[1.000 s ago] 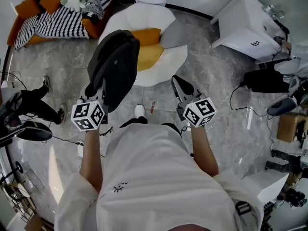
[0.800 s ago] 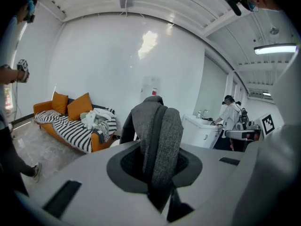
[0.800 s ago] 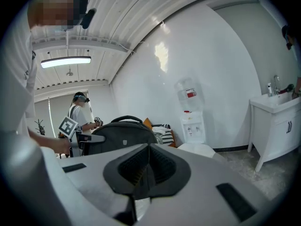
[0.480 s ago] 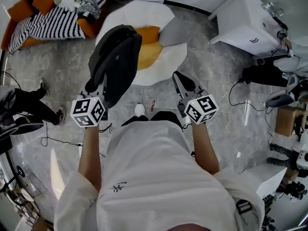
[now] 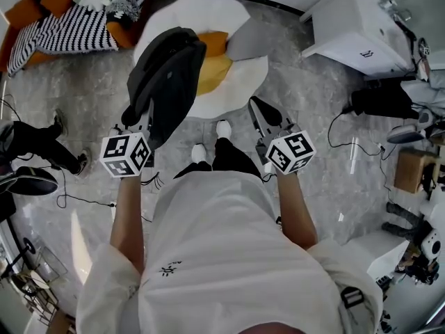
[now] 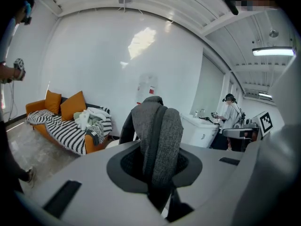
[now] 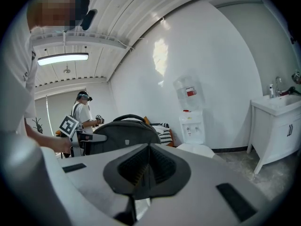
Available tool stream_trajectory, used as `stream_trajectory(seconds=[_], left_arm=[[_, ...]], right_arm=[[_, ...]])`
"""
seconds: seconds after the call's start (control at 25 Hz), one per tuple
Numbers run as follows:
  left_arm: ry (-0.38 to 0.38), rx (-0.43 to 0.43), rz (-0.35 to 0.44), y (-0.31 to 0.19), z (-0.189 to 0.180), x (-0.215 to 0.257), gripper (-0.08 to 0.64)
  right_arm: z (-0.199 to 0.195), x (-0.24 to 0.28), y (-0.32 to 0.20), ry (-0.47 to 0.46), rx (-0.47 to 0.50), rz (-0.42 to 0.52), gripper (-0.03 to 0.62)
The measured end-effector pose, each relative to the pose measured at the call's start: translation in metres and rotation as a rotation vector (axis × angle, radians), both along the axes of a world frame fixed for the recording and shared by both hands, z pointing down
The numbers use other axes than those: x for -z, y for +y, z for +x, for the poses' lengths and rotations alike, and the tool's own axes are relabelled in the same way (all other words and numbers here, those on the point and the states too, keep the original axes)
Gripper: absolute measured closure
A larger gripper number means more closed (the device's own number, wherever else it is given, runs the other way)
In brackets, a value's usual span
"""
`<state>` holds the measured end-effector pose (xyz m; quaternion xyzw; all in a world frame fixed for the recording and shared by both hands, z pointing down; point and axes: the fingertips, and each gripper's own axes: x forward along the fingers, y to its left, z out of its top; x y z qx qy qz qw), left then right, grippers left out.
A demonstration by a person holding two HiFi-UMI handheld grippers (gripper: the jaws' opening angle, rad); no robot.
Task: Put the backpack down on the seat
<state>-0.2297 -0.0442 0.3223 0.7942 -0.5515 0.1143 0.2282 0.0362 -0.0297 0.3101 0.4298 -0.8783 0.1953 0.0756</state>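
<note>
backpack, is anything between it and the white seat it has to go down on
Nothing visible blocks the way. The backpack, held by its strap in the left gripper, overlaps the white seat's left part in the head view. Only an orange cushion and a yellow cushion lie on the seat, beside the backpack.

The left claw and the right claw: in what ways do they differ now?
The left claw is shut on the grey backpack strap; the right claw is shut on nothing.
The left claw carries the dark backpack, which the head view shows in front of the white seat; the right claw carries no load.
Both are closed and point forward.
</note>
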Motion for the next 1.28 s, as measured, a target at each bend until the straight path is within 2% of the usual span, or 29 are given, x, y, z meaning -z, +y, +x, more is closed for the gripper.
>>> stream_trajectory(seconds=[0.24,0.48,0.72,1.28], left_arm=[[0.006,0.01,-0.012,-0.005,0.006,-0.01,0.479],[0.008,0.012,-0.035,-0.048,0.05,-0.028,0.479],[0.0,0.008,-0.06,-0.081,0.071,-0.044,0.479],[0.005,-0.027,-0.102,-0.144,0.106,-0.101,0.479]], right_arm=[[-0.01,-0.009,-0.015,0.016,0.061,0.005,0.568],[0.007,-0.032,-0.068,0.027,0.145,0.006,0.568],[0.001,-0.053,-0.105,0.014,0.212,-0.021,0.568],[0.01,-0.122,-0.172,0.017,0.235,-0.088,0.568]])
